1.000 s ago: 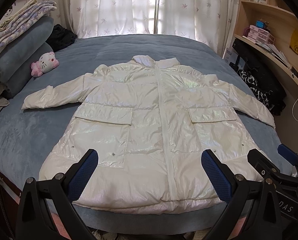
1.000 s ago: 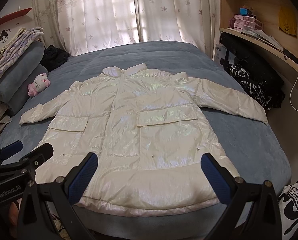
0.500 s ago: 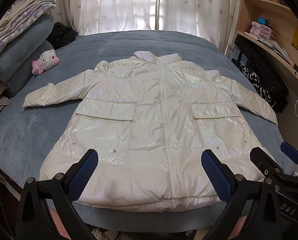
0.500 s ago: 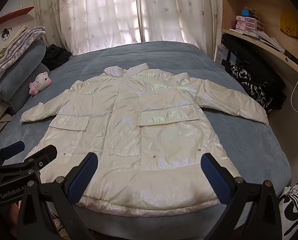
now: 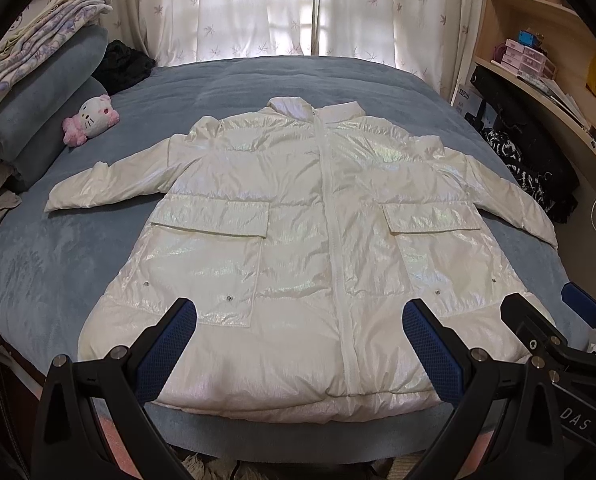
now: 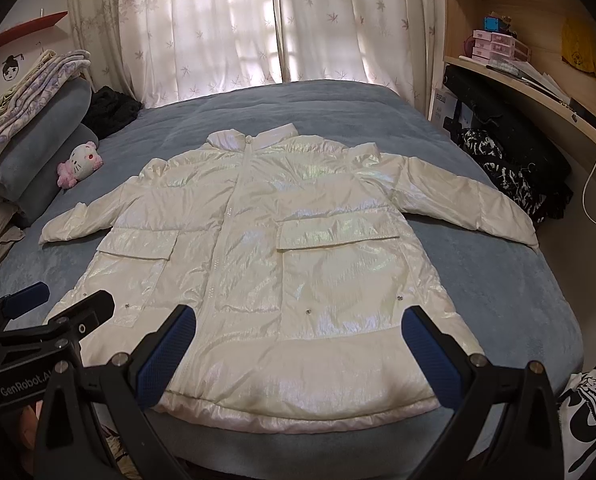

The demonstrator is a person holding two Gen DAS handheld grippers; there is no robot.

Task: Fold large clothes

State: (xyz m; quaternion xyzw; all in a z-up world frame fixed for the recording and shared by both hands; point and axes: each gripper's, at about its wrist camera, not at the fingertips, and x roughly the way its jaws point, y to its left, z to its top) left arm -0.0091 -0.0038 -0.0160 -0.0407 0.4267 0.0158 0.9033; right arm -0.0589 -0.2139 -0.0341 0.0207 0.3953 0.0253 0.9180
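A shiny white padded jacket (image 5: 298, 248) lies flat, front up and zipped, on a blue bed (image 5: 50, 264), with both sleeves spread out; it also shows in the right wrist view (image 6: 298, 264). My left gripper (image 5: 298, 344) is open and empty, hovering above the jacket's hem. My right gripper (image 6: 298, 352) is open and empty, above the hem a little further right. The right gripper also shows in the left wrist view (image 5: 537, 320) at the right edge. The left gripper also shows in the right wrist view (image 6: 58, 304) at the left edge.
A pink and white plush toy (image 5: 92, 118) and stacked folded bedding (image 5: 38, 92) sit at the bed's left. A black garment (image 5: 126, 64) lies at the far left corner. Wooden shelves (image 6: 537, 80) and dark bags (image 6: 513, 168) stand to the right. Curtains (image 6: 274, 24) hang behind.
Both grippers have moved slightly, so the jacket sits a little lower in the left wrist view. The jacket has not moved and both grippers stay open.
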